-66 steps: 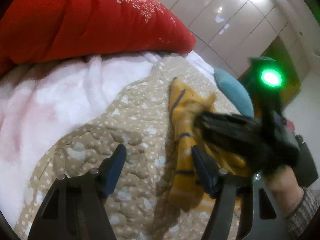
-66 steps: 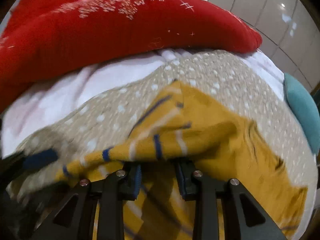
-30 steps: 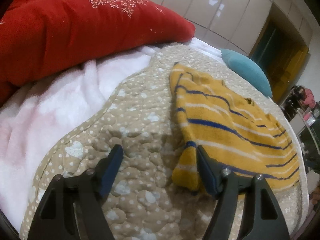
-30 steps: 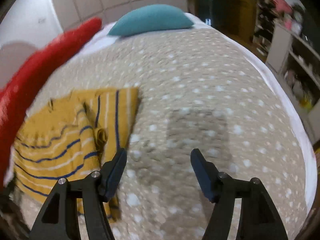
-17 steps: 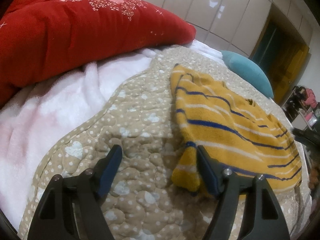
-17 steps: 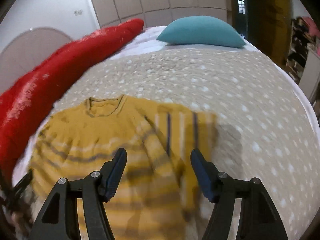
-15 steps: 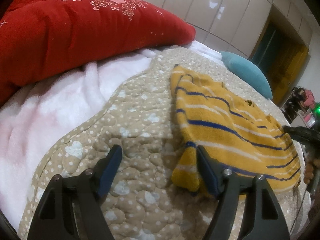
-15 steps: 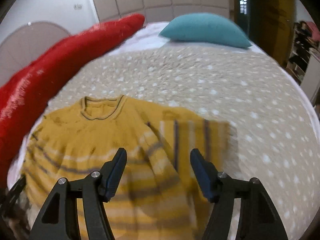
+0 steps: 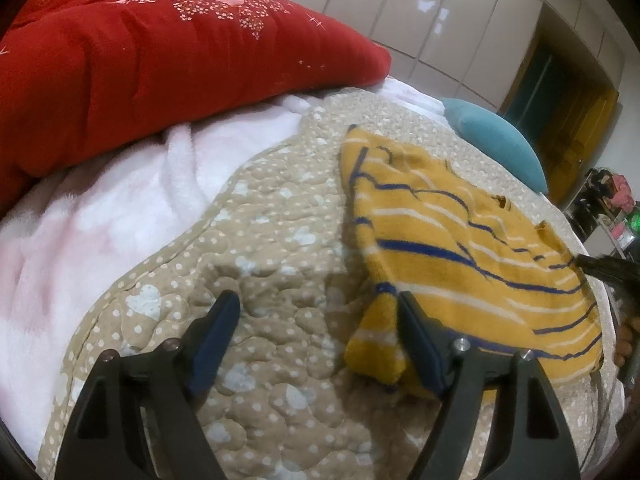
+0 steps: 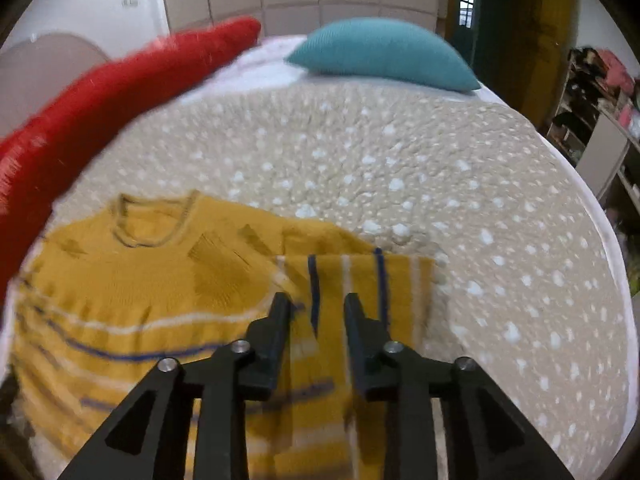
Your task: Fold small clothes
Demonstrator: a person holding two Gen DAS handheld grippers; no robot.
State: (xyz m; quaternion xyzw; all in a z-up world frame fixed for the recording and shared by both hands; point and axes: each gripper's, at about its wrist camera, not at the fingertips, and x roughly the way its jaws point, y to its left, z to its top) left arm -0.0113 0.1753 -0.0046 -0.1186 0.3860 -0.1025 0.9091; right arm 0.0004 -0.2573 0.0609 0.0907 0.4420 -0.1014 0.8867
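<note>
A small mustard-yellow sweater with blue and white stripes lies flat on the beige dotted quilt. My left gripper is open and empty over the quilt, its right finger beside the sweater's near sleeve cuff. In the right wrist view the sweater lies with its neckline toward the far side and one striped sleeve folded across. My right gripper hovers over that sleeve, jaws partly closed with a narrow gap; the frame is blurred.
A red quilt and a pink fleece blanket lie to the left. A teal pillow sits at the far end of the bed. Shelves stand past the bed's right edge. The right gripper's tip shows at the sweater's far edge.
My right gripper let go of the sweater, swung round to its far side, came down over the folded sleeve and narrowed its jaws. The left gripper has stayed still and open.
</note>
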